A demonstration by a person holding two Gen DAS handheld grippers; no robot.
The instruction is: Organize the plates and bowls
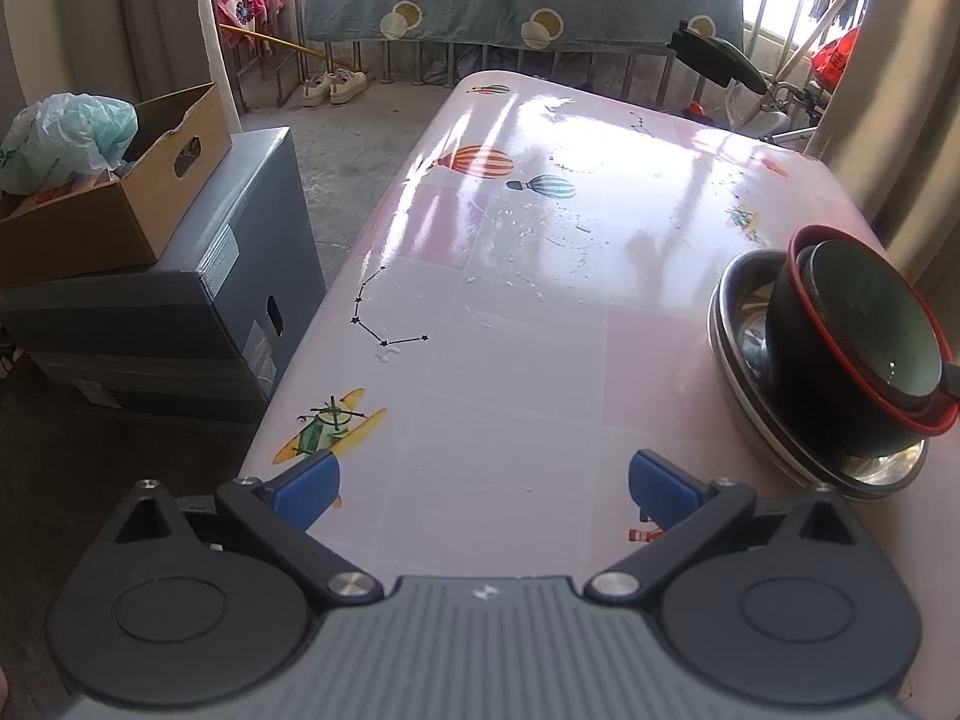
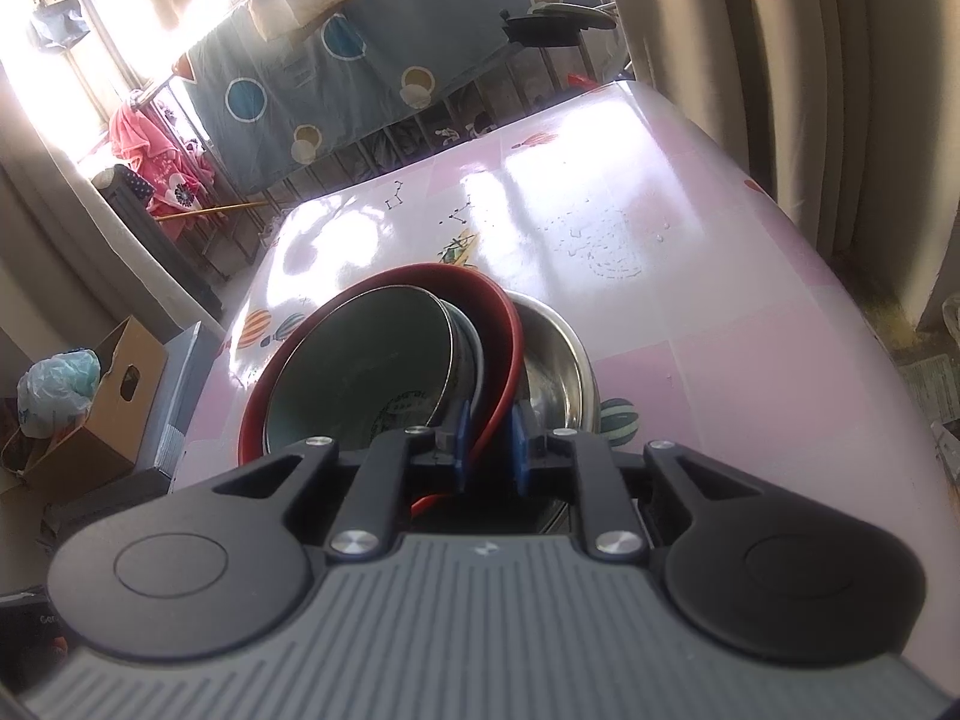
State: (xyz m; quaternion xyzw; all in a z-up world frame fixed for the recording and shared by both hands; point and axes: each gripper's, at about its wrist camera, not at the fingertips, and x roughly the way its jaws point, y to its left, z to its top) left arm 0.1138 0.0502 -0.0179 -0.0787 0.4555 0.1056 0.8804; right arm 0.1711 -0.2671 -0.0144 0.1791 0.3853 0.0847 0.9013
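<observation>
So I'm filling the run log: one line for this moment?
left gripper: open, empty, over table | right gripper: shut on red-rimmed bowl rim | stack: green bowl inside, steel bowls beneath

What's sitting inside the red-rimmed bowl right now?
A smaller bowl with a green inside is nested, tilted, in the red-rimmed bowl, which the right gripper grips by its rim. The steel bowls sit underneath. The red-rimmed bowl's floor is covered.
</observation>
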